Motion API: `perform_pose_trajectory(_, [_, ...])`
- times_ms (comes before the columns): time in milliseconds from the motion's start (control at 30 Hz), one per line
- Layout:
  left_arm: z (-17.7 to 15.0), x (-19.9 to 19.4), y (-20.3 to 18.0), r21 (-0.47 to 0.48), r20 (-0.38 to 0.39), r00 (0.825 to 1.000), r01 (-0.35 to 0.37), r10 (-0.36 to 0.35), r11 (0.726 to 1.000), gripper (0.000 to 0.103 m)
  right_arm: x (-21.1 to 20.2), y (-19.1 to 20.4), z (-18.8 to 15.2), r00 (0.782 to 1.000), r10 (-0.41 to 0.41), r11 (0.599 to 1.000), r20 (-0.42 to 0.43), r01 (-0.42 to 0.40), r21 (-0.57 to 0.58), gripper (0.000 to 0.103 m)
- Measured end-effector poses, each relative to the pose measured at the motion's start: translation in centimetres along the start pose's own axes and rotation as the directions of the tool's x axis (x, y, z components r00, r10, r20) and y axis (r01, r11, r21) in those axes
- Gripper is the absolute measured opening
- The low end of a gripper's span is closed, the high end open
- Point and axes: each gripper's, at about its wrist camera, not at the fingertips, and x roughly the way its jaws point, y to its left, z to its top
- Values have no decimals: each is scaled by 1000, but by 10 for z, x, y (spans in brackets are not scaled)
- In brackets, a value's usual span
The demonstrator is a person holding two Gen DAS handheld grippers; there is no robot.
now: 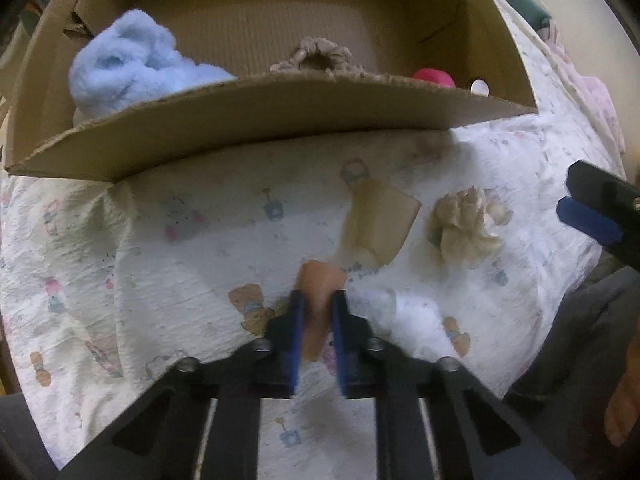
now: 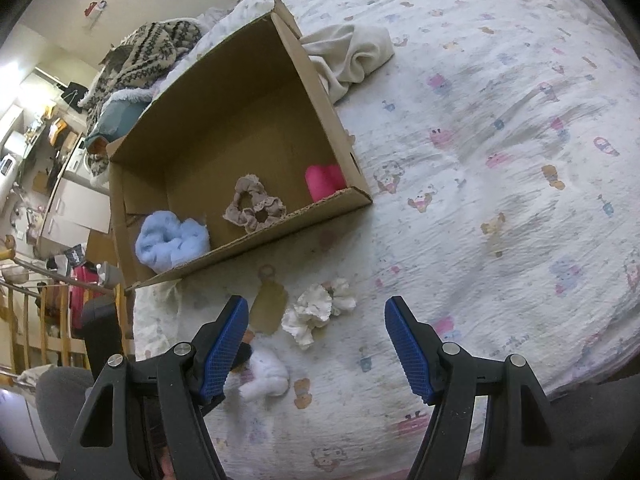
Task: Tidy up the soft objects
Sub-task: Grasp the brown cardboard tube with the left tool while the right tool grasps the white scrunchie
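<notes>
Cartoon-print bedsheet, cluttered shelves beyond

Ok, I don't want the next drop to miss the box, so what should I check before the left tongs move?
1. Left tongs shut on the peach soft piece: ok.
2. Grip firm enough to lift it: cannot tell, the view is blurred there.
3. Cardboard box open on top, with bare floor between the blue fluffy scrunchie and the pink item: ok.
4. Right tongs open and holding nothing: ok.
5. All soft items boxed: not ok, the cream scrunchie and white fluffy item lie on the bedsheet.
</notes>
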Motion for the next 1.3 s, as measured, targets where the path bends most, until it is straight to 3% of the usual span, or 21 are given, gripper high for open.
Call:
perform_pose_trajectory(367, [-14,-42,22,-83,83,996,-7,14,997,7,18,-3,2,997,28,998,-68,-25,53,75])
perform_pose_trajectory(567, [-17,-59,47,-153,113,993,-16,33,988,6,50,7,-2,985,-57,998,-161,61,16,75])
perform_pose_trajectory(733, [-18,-72,55,-177,142,989,-10,36,984,6,71,18,3,976,-134,991,-171,130,-35,73])
perform_pose_trajectory(900, [-17,-77,56,-192,162,986,-15,47,981,6,85,23,6,966,-174,984,-192,164,-66,40])
perform_pose_trajectory(1000, [-17,-81,60,-207,178,983,-11,49,978,6,86,24,3,966,-179,982,-188,165,-89,28])
perform_pose_trajectory(1300, [-17,-82,73,-267,188,977,-46,99,963,6,60,29,-3,985,-125,990,-121,116,-83,21])
